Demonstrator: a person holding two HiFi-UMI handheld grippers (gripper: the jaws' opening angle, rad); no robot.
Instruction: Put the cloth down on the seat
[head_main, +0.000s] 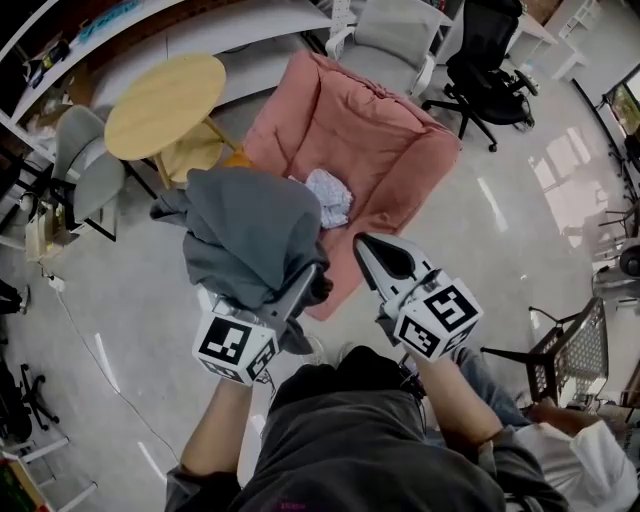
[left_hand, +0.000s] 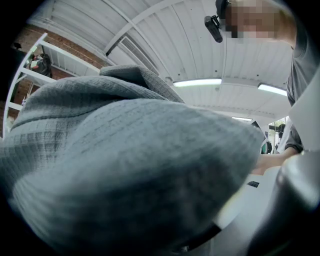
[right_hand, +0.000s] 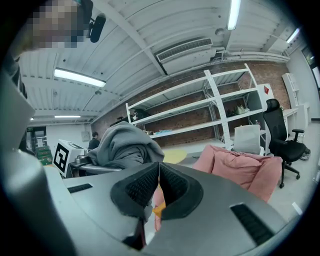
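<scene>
- jaws on my left gripper (head_main: 292, 292) are clamped on the grey cloth (head_main: 250, 235), which is bunched up over them. right gripper (head_main: 372, 256) is pinched closed on nothing.
- and the seat?
- pink seat (head_main: 385, 150) is straight ahead, just past the cloth. left arm's nearer, stretched forward, gripper tipped up.

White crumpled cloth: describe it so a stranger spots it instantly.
Find the big pink fabric armchair. On its seat lies the small crumpled white cloth. It is pale and lies loose, unlike the large grey cloth held up nearby.
</scene>
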